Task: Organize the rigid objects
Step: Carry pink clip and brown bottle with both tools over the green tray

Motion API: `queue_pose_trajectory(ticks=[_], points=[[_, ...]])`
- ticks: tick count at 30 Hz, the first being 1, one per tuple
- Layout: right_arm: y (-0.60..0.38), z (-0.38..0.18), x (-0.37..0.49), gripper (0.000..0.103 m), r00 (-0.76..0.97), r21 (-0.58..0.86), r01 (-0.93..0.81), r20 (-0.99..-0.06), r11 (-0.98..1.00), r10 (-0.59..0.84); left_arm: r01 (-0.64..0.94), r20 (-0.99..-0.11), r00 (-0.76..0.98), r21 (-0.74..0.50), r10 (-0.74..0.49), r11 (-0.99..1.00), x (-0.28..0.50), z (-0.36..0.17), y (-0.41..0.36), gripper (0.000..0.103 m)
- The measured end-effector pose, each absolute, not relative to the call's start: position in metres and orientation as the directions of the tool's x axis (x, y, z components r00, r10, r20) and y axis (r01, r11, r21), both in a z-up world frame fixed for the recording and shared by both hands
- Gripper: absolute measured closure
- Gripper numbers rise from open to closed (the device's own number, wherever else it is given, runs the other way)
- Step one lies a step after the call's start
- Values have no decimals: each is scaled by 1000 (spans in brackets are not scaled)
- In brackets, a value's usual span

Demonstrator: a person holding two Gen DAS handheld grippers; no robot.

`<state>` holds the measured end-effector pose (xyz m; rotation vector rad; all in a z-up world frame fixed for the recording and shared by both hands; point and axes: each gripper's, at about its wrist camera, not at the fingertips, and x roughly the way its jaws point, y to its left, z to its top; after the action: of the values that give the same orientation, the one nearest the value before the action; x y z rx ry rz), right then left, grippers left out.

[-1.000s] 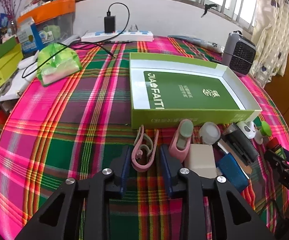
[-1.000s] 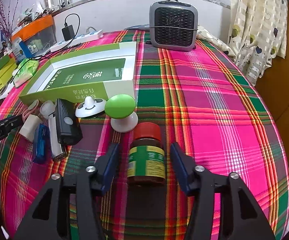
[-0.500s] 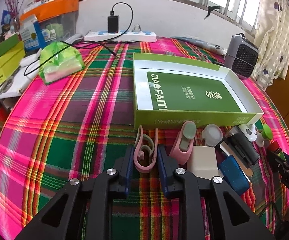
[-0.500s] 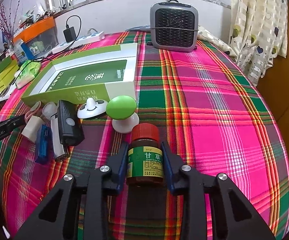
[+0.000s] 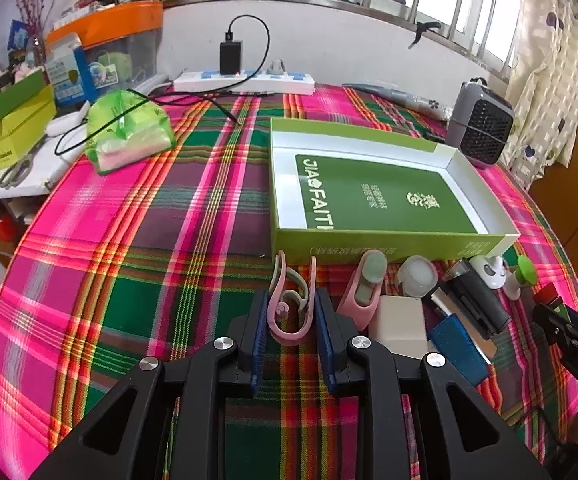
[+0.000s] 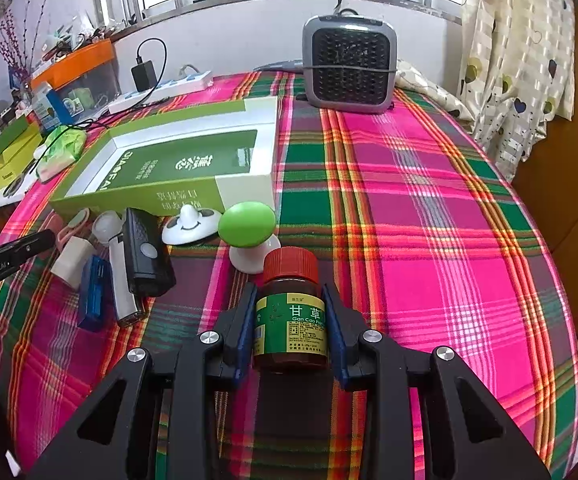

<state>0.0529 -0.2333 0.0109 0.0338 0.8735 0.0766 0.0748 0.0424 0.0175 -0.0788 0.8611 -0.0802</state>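
Left gripper (image 5: 291,312) clamped narrow on the pink clip (image 5: 291,308), blue pads pressed to both its flanks, jaws freshly drawn in around it. Clip lying flat on the plaid tablecloth (image 5: 137,240), its open tips aimed at the near wall of the green box (image 5: 369,246). Just right of the clip: a pink holder (image 5: 363,292) with a grey-green tip, then a white block (image 5: 399,326), a frosted round cap (image 5: 417,280), a blue card reader (image 5: 459,350), a black device (image 5: 477,300). Printed inside the box in white: "JIA" and "FAIT", the rest cut off by the box wall; smaller script beside it too fine to read. Further back, a white power strip (image 5: 245,82) with a black charger plugged in, a green plastic bag (image 5: 129,136), a yellow carton (image 5: 11,140) with tiny unreadable lettering.

Right gripper (image 6: 291,320) closed on the brown bottle (image 6: 291,320), pads squeezing the green label on both sides, jaws just pulled in against it. Red screw cap on top, bottle lying on the cloth, cap pointing away. Label reading "甘草" and below it "Gan Cao Pian"; fine print under that illegible. Just ahead of the cap, a green mushroom-shaped item (image 6: 249,236) on a white base, a white smiling-face piece (image 6: 191,228) beside it. At far left, a black arm marked "GenRobot.AI". In the left view, "DAS" on the black arm at lower right. Grey fan heater (image 6: 349,66) at the back of the table.
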Motion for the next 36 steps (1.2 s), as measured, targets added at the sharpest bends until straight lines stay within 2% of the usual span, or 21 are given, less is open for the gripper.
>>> queue_pose_trajectory(ticks=[23, 36], points=[[-221, 67, 84, 70, 710, 59, -140, -690, 988, 141, 67, -703, 702, -94, -114, 993, 101, 65, 37, 81], [-201, 68, 144, 70, 686, 50, -161, -712, 986, 149, 92, -722, 678, -100, -136, 991, 149, 65, 28, 81]])
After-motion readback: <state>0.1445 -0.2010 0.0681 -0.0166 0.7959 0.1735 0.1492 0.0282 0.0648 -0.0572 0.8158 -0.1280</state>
